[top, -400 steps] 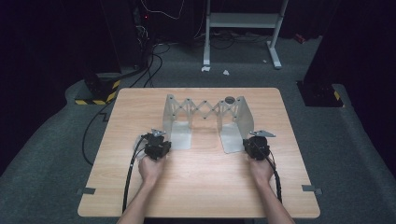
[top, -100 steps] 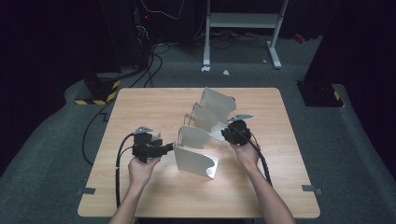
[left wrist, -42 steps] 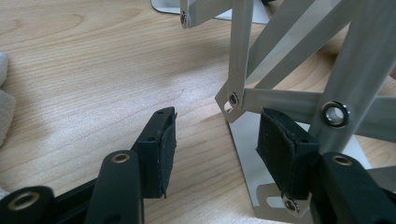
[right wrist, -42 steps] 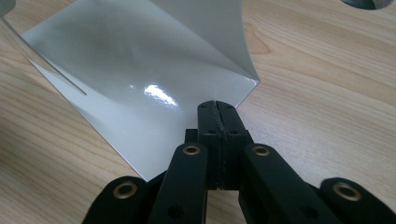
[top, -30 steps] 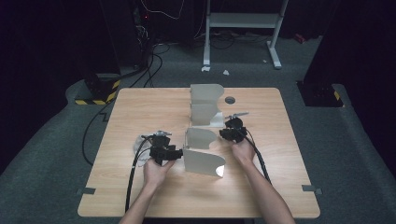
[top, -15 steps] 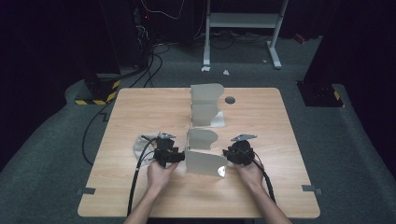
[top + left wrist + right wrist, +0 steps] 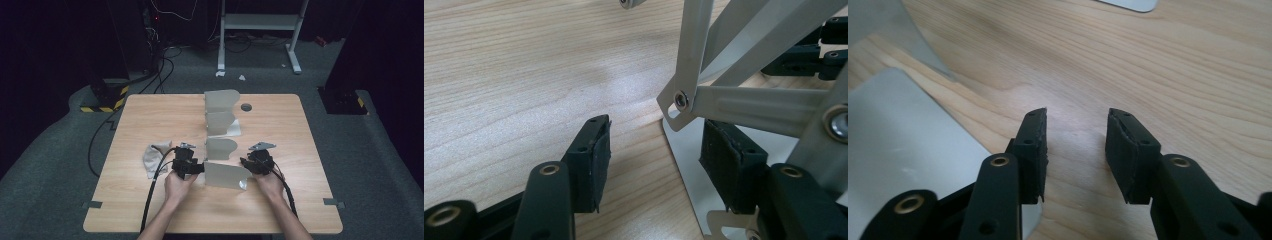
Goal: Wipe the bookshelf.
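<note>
Steadying folding metal rack [image 7: 222,150] between our grippers. Left gripper [image 7: 196,169] half open, straddling bottom edge of rack's near plate [image 7: 684,165], pads [image 7: 600,156] not pressing, likely so rack stays guided, not clamped. Right gripper [image 7: 247,163] jaws just opening, nothing between them, bare table [image 7: 1168,65] beyond fingertips; plate just left of them. Cloth [image 7: 152,157] outside left gripper.

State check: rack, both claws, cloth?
Metal folding rack: stretched out front to back, panels upright on the table.
Left claw: open, jaws astride the rack's base plate edge, not pressing.
Right claw: open, jaws just been opening, nothing between.
Cloth: crumpled, lying loose.
</note>
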Demonstrator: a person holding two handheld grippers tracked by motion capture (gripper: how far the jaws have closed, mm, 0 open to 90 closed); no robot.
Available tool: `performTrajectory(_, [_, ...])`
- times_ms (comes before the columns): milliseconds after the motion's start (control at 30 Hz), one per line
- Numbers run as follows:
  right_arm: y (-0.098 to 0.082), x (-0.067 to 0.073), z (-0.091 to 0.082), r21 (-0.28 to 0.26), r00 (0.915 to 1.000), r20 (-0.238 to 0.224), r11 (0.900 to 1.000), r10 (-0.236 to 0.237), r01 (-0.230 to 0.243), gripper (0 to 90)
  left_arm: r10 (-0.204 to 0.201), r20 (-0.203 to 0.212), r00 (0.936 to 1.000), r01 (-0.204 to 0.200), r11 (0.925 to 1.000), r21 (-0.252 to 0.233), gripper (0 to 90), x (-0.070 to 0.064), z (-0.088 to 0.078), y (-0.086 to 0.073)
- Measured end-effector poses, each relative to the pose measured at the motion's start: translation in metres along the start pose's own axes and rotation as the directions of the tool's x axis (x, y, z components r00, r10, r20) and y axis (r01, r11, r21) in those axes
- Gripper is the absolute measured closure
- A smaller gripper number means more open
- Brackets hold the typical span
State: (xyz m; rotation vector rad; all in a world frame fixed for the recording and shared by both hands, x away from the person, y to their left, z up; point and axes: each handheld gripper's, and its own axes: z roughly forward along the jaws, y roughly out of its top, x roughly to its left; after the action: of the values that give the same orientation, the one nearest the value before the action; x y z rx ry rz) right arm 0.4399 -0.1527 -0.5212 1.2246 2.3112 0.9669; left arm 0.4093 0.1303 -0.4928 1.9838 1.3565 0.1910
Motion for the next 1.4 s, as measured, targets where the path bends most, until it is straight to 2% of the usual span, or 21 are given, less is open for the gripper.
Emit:
performTrajectory(100, [-0.005,-0.002,-0.001,-0.022,0.9997,0.020,1.000,-0.013,0.014,56.8,0.008,-0.007,0.9999,-0.008,1.0000,0.000,40.2,0.002,-0.003,-0.001])
performTrajectory(167, [-0.010,-0.003,-0.003,-0.048,0.9994,0.035,0.999,-0.009,0.011,53.0,0.013,-0.029,0.9995,-0.014,0.9998,-0.013,38.9,0.005,-0.008,-0.003])
performTrajectory(200, [-0.011,-0.003,-0.003,-0.047,0.9994,0.033,0.999,-0.009,0.010,52.5,0.012,-0.050,0.9987,-0.013,0.9996,-0.024,38.2,0.011,-0.015,-0.005])
performTrajectory(233, [-0.011,-0.003,-0.003,-0.047,0.9994,0.033,0.999,-0.009,0.010,52.5,0.012,-0.050,0.9987,-0.013,0.9996,-0.024,37.5,0.011,-0.015,-0.005])
performTrajectory(333, [-0.012,-0.002,-0.005,-0.047,0.9994,0.035,0.999,-0.005,0.006,50.6,0.005,-0.090,0.9959,-0.008,0.9992,-0.039,36.1,0.021,-0.024,-0.007])
performTrajectory(533, [-0.014,-0.001,-0.007,-0.045,0.9993,0.036,0.999,-0.004,0.006,48.2,-0.041,-0.168,0.9849,0.029,0.9972,-0.068,32.1,0.047,-0.048,-0.012])
performTrajectory(633, [-0.015,0.000,-0.007,-0.044,0.9992,0.040,0.999,0.000,0.001,47.9,-0.062,-0.183,0.9812,0.047,0.9950,-0.088,31.9,0.056,-0.059,-0.014])
performTrajectory(867, [-0.015,0.001,-0.007,-0.044,0.9992,0.041,0.999,0.003,-0.002,47.8,-0.082,-0.230,0.9698,0.057,0.9916,-0.116,31.5,0.071,-0.079,-0.013])
performTrajectory(1000, [-0.015,0.001,-0.007,-0.044,0.9992,0.041,0.999,0.003,-0.001,47.5,-0.096,-0.292,0.9517,0.069,0.9923,-0.103,30.7,0.087,-0.080,-0.012])
performTrajectory(1133, [-0.015,0.001,-0.008,-0.043,0.9992,0.041,0.999,0.003,-0.002,47.4,-0.108,-0.328,0.9386,0.078,0.9917,-0.102,29.7,0.099,-0.078,-0.011])
performTrajectory(1300, [-0.015,0.001,-0.008,-0.043,0.9992,0.041,0.999,0.003,-0.001,47.1,-0.102,-0.351,0.9307,0.081,0.9940,-0.073,27.6,0.115,-0.065,-0.012])
performTrajectory(1400, [-0.015,0.001,-0.007,-0.043,0.9992,0.040,0.999,0.001,0.001,46.8,-0.098,-0.354,0.9299,0.079,0.9946,-0.068,28.8,0.121,-0.056,-0.011])
